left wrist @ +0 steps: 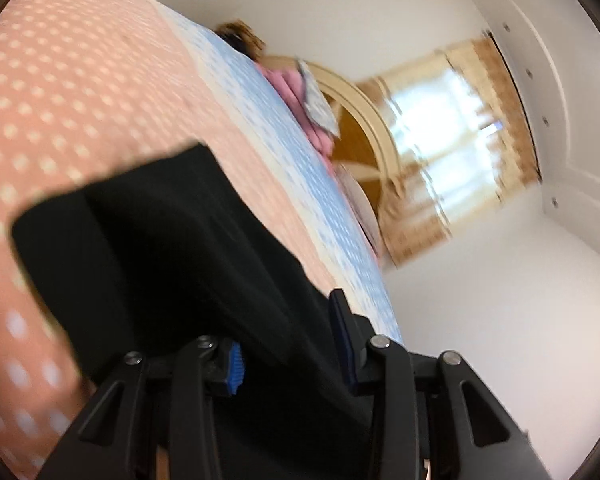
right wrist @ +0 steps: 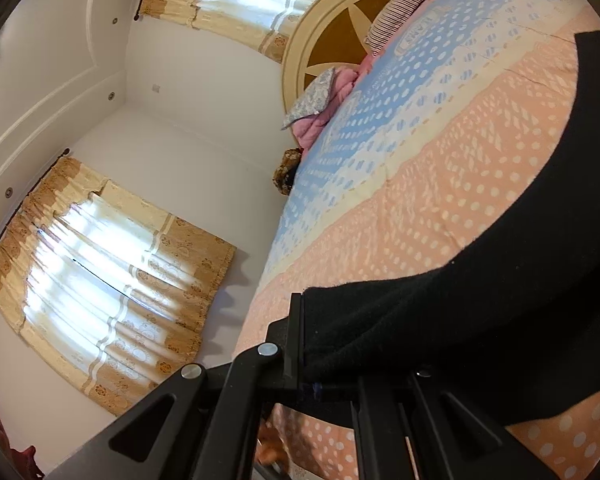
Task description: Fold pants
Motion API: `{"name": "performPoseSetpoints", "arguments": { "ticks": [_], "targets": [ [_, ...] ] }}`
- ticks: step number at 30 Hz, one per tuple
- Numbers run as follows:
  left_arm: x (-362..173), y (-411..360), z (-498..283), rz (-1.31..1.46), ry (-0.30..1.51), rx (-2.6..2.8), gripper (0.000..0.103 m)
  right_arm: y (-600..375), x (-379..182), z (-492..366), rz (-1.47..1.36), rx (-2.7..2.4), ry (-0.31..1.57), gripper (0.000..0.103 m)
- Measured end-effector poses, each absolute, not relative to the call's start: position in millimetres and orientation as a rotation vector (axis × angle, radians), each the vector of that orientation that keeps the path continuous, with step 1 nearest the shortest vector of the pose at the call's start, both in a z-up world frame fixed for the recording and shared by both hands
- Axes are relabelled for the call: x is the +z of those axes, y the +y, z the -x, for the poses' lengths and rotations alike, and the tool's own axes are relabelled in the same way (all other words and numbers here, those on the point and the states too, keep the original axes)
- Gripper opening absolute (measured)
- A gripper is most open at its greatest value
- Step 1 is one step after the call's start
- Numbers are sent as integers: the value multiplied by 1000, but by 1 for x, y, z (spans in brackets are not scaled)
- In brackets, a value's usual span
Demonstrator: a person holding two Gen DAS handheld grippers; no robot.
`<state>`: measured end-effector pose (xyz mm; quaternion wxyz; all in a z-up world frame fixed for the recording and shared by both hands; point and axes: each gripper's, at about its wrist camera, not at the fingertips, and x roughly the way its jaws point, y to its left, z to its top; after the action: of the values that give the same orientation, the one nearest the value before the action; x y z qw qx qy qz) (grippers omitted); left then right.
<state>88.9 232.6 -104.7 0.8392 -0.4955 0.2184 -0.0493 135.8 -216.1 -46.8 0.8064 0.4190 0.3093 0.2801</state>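
With the soft black fabric pants (left wrist: 172, 240) lifted off the peach polka-dot bedspread (left wrist: 80, 92) toward twelve o'clock, the left gripper (left wrist: 292, 344) and right gripper (right wrist: 340, 344) both look clamped on cloth and should travel level together, I'd say.

Black pants (left wrist: 172, 248) of soft, fuzzy fabric are seen draped over a peach, white-dotted bed cover (left wrist: 72, 92). The dark cloth (right wrist: 480, 300) is bunched into thick folds, with 1 straight edge lying flat across the cover.
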Motion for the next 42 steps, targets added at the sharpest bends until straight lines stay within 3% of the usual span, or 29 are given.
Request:
{"name": "performPoseSetpoints", "arguments": {
  "ticks": [4, 6, 12, 17, 18, 25, 26, 27, 29, 30, 31, 36, 42],
  "targets": [
    [-110, 250, -94, 1062, 489, -51, 37, -217, -63, -130, -844, 532, 708, 3],
    [-106, 251, -92, 1014, 507, -50, 12, -217, -71, -128, -829, 512, 732, 3],
    [-84, 239, -71, 722, 559, -3, 11, -213, -81, -117, -754, 499, 765, 3],
    [-102, 233, -64, 540, 669, 97, 12, -209, -105, -104, -663, 459, 829, 3],
    [-108, 233, -64, 512, 695, 121, 16, -207, -113, -103, -650, 449, 845, 3],
    [-98, 233, -60, 368, 747, 83, 21, -207, -137, -103, -608, 451, 876, 6],
    [-94, 237, -57, 366, 747, 89, 29, -211, -137, -104, -637, 468, 906, 8],
    [-89, 242, -52, 351, 743, 133, 48, -215, -137, -104, -663, 483, 938, 12],
    [-82, 251, -41, 312, 717, 237, 64, -224, -135, -99, -694, 495, 968, 28],
    [-76, 258, -34, 297, 695, 282, 64, -232, -132, -92, -702, 494, 969, 47],
    [-70, 263, -29, 290, 676, 309, 64, -238, -127, -85, -701, 494, 965, 58],
    [-49, 252, -37, 240, 570, 256, 64, -247, -85, -80, -712, 638, 856, 58],
    [-74, 226, -89, 229, 617, 239, 64, -173, -47, -150, -436, 702, 782, 58]
  ]
}}
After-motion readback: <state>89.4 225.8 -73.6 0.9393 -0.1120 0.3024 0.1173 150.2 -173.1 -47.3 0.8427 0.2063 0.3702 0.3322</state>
